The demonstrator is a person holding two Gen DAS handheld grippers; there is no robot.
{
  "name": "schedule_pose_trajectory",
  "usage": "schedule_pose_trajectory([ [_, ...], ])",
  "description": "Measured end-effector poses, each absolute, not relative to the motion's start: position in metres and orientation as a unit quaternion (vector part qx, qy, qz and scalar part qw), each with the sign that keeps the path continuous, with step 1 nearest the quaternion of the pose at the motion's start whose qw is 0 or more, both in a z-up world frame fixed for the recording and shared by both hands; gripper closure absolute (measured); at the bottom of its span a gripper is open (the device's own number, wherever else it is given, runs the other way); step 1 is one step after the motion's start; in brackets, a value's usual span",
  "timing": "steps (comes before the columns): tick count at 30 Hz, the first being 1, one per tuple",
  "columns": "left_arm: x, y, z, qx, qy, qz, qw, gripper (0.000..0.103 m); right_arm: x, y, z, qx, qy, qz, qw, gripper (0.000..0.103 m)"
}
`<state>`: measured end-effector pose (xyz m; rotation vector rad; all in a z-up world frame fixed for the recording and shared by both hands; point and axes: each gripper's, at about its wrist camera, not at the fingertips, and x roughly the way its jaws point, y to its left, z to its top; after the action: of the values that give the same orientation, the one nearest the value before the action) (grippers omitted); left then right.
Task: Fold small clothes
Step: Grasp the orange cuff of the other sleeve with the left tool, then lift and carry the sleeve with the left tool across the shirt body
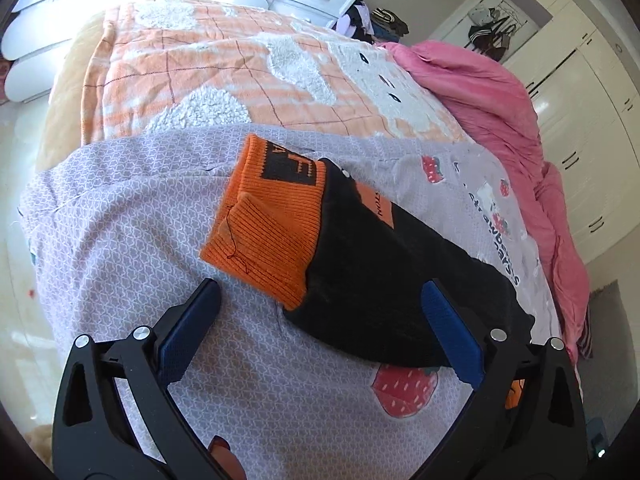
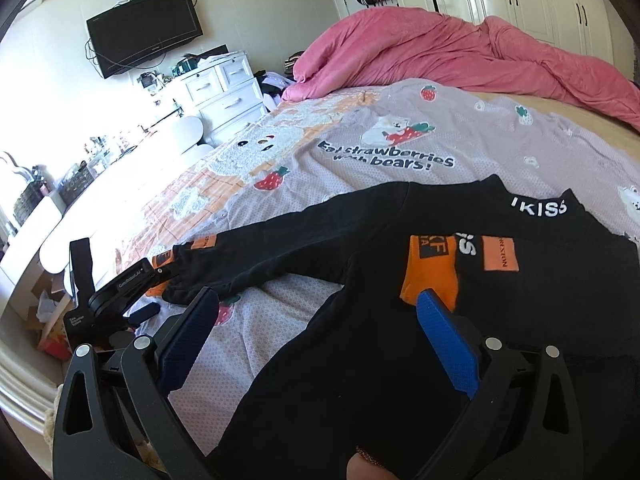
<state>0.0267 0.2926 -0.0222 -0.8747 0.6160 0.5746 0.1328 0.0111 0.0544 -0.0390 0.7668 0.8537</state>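
Note:
A small black top with orange cuffs lies flat on the lilac strawberry sheet. One sleeve is folded across its chest, orange cuff uppermost. The other sleeve stretches out left. In the left wrist view that sleeve and its orange cuff lie just ahead of my left gripper, which is open and empty. My right gripper is open and empty over the body of the top. The left gripper shows at the sleeve end in the right wrist view.
A pink duvet is bunched at the far side of the bed. An orange and white blanket covers the bed beyond the sheet. White drawers and a wall television stand past the bed edge.

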Motion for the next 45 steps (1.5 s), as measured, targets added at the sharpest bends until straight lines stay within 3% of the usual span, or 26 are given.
schedule_pose_trajectory([
  [10, -0.003, 0.299, -0.022, -0.503, 0.236, 0.264, 0.788, 0.009, 0.137, 0.001, 0.047, -0.002, 0.373, 0.397, 0.839, 0.004],
  [18, 0.007, 0.299, -0.027, -0.494, 0.209, 0.281, 0.796, 0.012, 0.139, 0.006, 0.034, -0.001, 0.390, 0.401, 0.829, 0.004],
  [19, 0.010, 0.299, -0.026, -0.488, 0.205, 0.291, 0.797, 0.016, 0.139, 0.007, 0.032, -0.002, 0.392, 0.402, 0.828, 0.004],
  [21, 0.014, 0.300, -0.024, -0.478, 0.203, 0.297, 0.801, 0.056, 0.139, 0.007, 0.032, -0.006, 0.393, 0.403, 0.827, 0.004],
  [24, 0.021, 0.305, -0.027, -0.467, 0.210, 0.302, 0.804, 0.086, 0.139, 0.005, 0.031, -0.005, 0.393, 0.401, 0.827, 0.004],
  [26, 0.020, 0.306, -0.030, -0.477, 0.204, 0.287, 0.805, 0.097, 0.139, 0.004, 0.031, -0.001, 0.395, 0.399, 0.827, 0.004],
  [45, 0.036, 0.254, 0.095, -0.381, 0.114, 0.148, 0.905, 0.100, 0.136, -0.064, 0.014, 0.070, 0.413, 0.343, 0.841, 0.004],
])
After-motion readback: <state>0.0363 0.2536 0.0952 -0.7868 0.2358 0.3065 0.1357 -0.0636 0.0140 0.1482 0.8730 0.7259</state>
